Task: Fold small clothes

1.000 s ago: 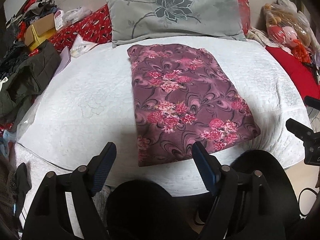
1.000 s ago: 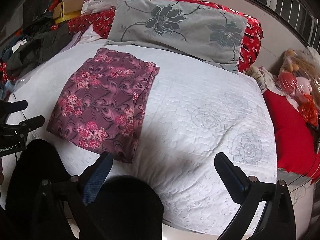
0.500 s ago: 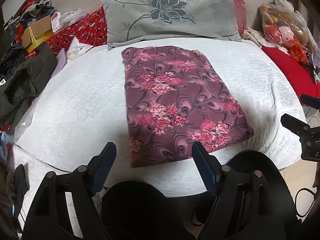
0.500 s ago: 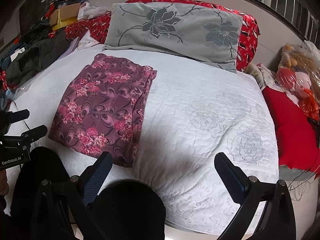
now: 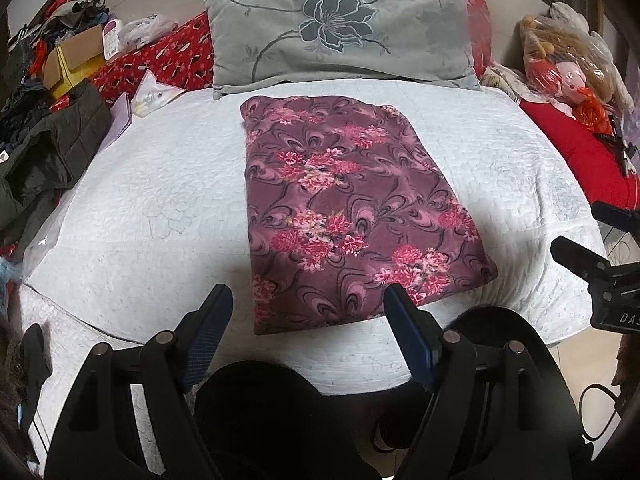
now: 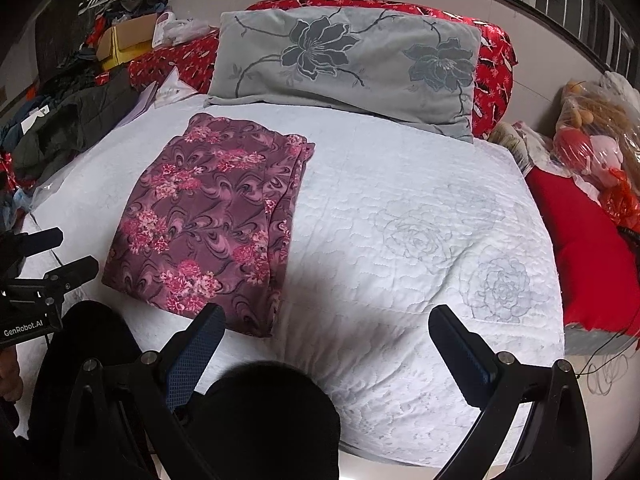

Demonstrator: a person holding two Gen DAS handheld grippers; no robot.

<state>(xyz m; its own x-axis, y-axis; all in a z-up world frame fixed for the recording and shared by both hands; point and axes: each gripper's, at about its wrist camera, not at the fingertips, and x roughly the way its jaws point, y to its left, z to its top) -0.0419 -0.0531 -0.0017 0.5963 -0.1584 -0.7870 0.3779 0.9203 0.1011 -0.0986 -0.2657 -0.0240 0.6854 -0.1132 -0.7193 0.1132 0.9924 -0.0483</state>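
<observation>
One folded floral garment (image 5: 344,216) lies flat on the white quilt (image 5: 160,208), ahead of the left gripper (image 5: 308,312), its near edge between the jaws' tips. The right gripper (image 6: 324,334) sits to its right. Both stand wide open, holding nothing. One grey pillow (image 5: 340,36) lies beyond. Since the earlier frame, the garment appears shifted slightly leftward in the left view; jaw width is unchanged.
</observation>
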